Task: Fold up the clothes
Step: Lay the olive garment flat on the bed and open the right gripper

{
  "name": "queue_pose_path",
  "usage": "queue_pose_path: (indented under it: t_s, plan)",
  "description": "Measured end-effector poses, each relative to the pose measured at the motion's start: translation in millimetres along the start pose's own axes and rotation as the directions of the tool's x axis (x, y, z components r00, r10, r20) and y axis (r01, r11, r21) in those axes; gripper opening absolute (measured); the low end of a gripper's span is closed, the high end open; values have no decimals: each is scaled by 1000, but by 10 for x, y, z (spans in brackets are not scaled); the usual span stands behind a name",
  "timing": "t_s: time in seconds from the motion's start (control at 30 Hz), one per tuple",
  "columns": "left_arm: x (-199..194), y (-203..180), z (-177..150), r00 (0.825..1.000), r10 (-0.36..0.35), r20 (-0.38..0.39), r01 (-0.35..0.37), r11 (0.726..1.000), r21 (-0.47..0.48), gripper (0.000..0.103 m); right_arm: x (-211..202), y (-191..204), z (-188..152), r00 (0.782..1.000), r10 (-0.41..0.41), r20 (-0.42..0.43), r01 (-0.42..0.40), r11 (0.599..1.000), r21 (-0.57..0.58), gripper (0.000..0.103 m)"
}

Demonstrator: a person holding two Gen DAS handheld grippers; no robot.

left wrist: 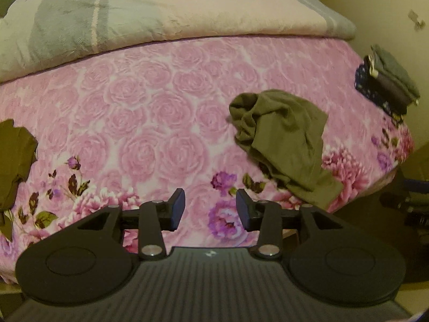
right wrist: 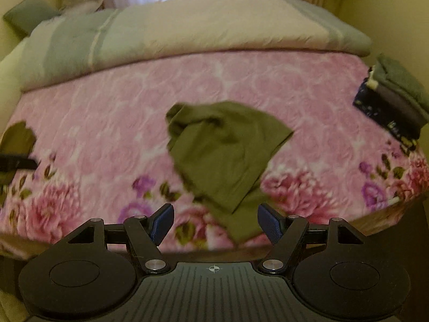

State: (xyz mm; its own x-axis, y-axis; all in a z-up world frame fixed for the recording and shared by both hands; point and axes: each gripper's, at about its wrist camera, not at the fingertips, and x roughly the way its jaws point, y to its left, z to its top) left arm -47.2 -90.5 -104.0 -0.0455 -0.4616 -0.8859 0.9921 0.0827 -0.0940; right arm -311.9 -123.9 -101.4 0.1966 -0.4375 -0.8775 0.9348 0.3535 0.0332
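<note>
A crumpled olive-green garment (left wrist: 284,145) lies on the pink floral bedspread (left wrist: 150,112) near the bed's front edge; it also shows in the right wrist view (right wrist: 222,147). A second olive-green garment (left wrist: 13,161) lies at the bed's left edge and shows in the right wrist view (right wrist: 16,139) too. My left gripper (left wrist: 210,209) is open and empty, hovering over the front of the bed, left of the crumpled garment. My right gripper (right wrist: 214,225) is open and empty, just in front of that garment's near edge. The left gripper's finger (right wrist: 16,162) appears at the far left of the right wrist view.
A stack of folded clothes (left wrist: 386,83) sits at the bed's right edge, seen in the right wrist view (right wrist: 394,102) as well. A thick folded duvet (left wrist: 161,18) lies across the back of the bed. Walls stand right and left.
</note>
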Motion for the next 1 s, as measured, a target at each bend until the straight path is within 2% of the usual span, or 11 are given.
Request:
queue_pose_path:
  t_s: [0.2,0.43,0.73,1.0]
  plan:
    - [-48,-143,68,1000,5,13,-5,999,42,38,56,62,-109,1000,26,9,-25,999,-23,72]
    - [17,-314,220,998,52,21,-52,999,-15,39,85,-202,-47,999,48,13,-47,996,-77,72]
    - [199,-956,345,996,86,5,-86,993,-84,39,150,-889,120,997,71,-13,-72,987,-146,72]
    - [407,-1479,244,990,135,-32,-138,975,-172,39,307,-1479,146,994,96,-48,-104,969,-225,72]
